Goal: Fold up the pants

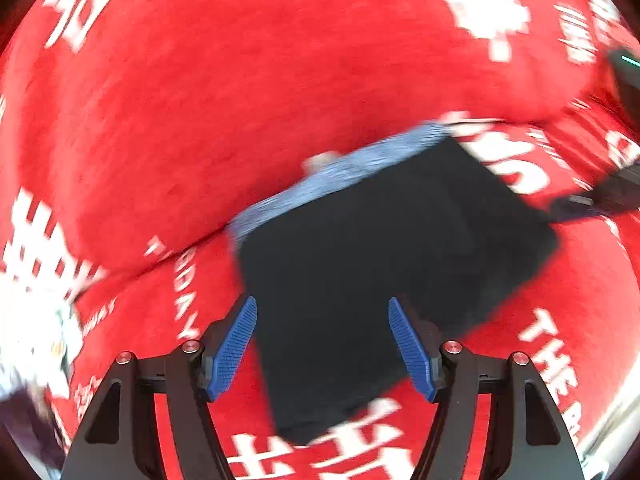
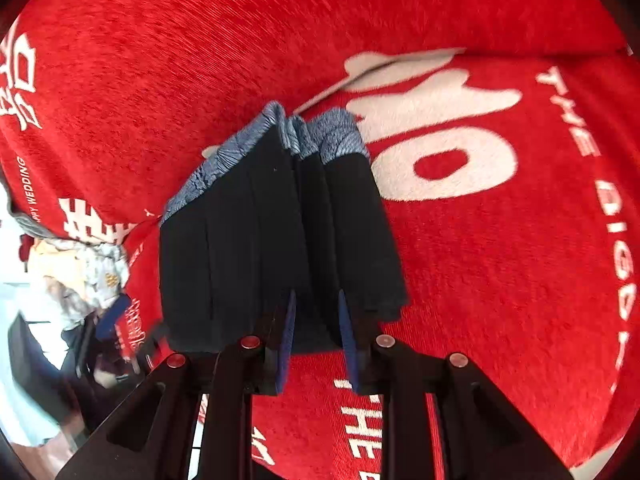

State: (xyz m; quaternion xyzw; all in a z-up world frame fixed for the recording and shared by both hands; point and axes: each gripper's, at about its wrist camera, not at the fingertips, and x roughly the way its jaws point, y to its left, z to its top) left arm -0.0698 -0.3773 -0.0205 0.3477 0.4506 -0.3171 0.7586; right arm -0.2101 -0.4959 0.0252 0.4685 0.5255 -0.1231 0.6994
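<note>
Left gripper (image 1: 322,312): blue-padded fingers (image 1: 234,348) spread wide, nothing between them, hovering over the near edge of the pants (image 1: 384,264). Black pants ahead of that gripper and slightly to its right, folded into a compact rectangle on the red cloth (image 1: 248,92), blue-grey waistband (image 1: 340,172) along the far edge. Picture blurred, so finer folds not readable there. Right gripper (image 1: 612,192) visible at the right edge of the left wrist view, reaching to the pants' far right corner.

Right gripper (image 2: 316,300): fingers (image 2: 289,320) drawn close together, pinching a middle fold at the near edge of the pants (image 2: 240,248). Several stacked black layers fanning out on either side of the pinched fold, some standing up from the cloth, waistband (image 2: 224,160) bunched at the far end, straight ahead of the gripper. Whether the bundle is lifted clear of the red cloth (image 2: 460,240) or resting on it: cannot tell. White lettering (image 2: 436,136) printed on the cloth just right of the waistband. Heap of light-coloured clutter (image 2: 84,276) well to the left of the right gripper, past the cloth's edge.
</note>
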